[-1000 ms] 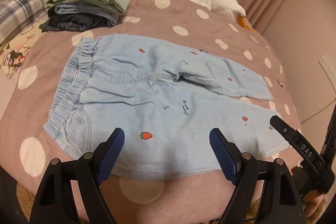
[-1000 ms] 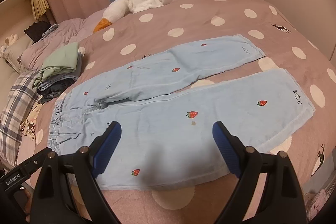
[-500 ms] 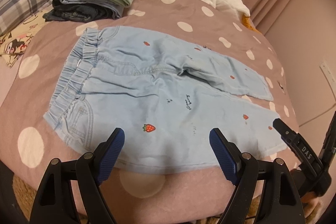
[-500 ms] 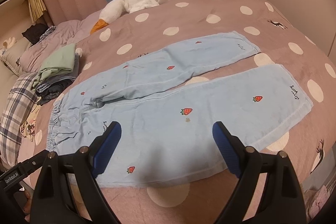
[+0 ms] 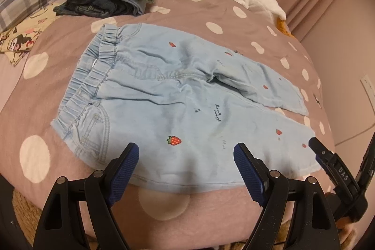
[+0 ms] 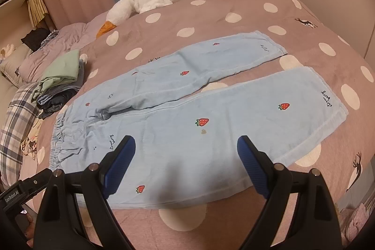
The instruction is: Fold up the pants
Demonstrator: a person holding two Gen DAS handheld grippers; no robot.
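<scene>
1. Pants (image 5: 178,107) lie flat and unfolded on the bed (image 5: 211,15), near edge along the bed's near edge, waistband (image 5: 93,81) toward the pillow end, both legs spread apart toward the foot.
2. My left tongs (image 5: 186,165) hang wide over the hip and thigh of the near leg, holding nothing; my right tongs (image 6: 186,158) hang equally wide over that leg's middle, also empty.
3. To fold well, I judge I should pinch the near edge at waistband and cuff (image 6: 335,114) together, lift evenly, and lay the near leg squarely onto the far leg (image 6: 211,62) so seams match.
4. Readable writing: "DAS" on the right tool in the left view; "GenRobot.AI" on the left tool in the right view. Cursive embroidery by the cuffs is unclear to me.
</scene>
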